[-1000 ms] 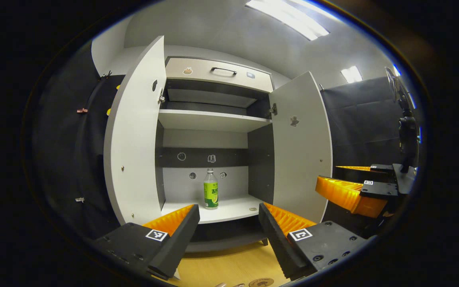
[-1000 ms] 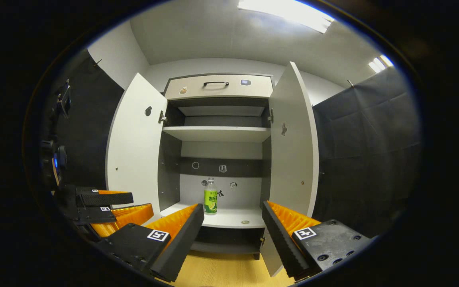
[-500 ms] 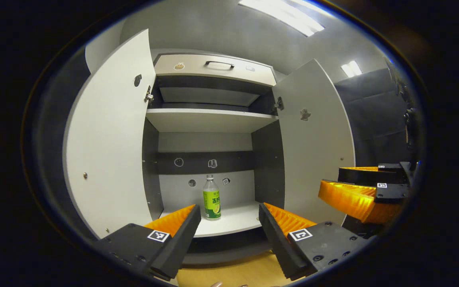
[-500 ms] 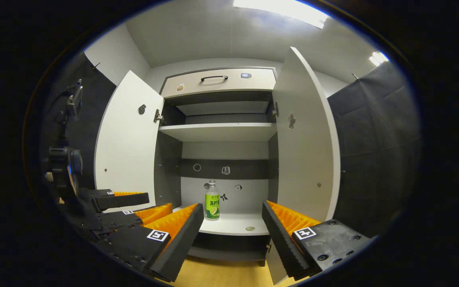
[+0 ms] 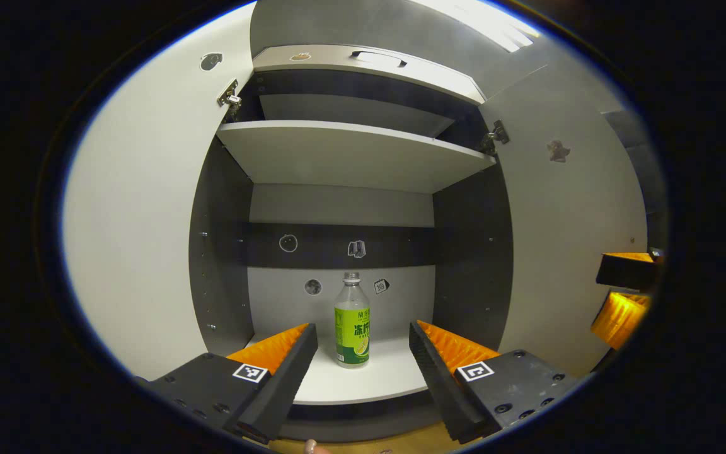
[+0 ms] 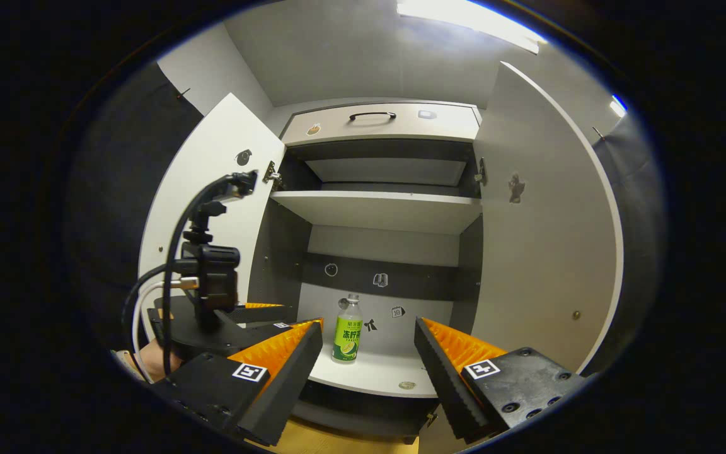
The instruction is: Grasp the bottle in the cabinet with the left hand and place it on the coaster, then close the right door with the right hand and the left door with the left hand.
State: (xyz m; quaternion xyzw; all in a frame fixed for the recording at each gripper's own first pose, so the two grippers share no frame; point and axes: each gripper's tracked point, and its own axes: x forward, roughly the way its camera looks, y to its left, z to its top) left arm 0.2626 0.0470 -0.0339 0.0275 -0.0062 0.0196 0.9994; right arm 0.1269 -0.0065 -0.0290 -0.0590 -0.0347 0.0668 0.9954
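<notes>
Bottle (image 5: 352,328) label print, seemingly illegible

Bottle (image 5: 352,325) is looking like clear, glossy plastic, with a smooth printed label wrapping its lower body. Cabinet (image 5: 344,154) panels are showing a matt, smooth laminate finish: pale shelves and doors, darker side walls. Left door (image 5: 142,208) and right door (image 5: 574,221) are reading as flat, unglossed board. Hinges (image 5: 230,101) are appearing as shiny metal. Drawer handle (image 6: 372,115) is looking dark and smooth. Left claw (image 5: 363,353) fingers (image 5: 275,343) are carrying ribbed, rough-textured inner faces; their housings are showing matt plastic with small screws. Right claw (image 6: 368,353) is showing the same ribbed texture. Tabletop (image 6: 350,444) is looking like smooth light wood. Cables (image 6: 171,265) on the left claw are looking like glossy rubber.
</notes>
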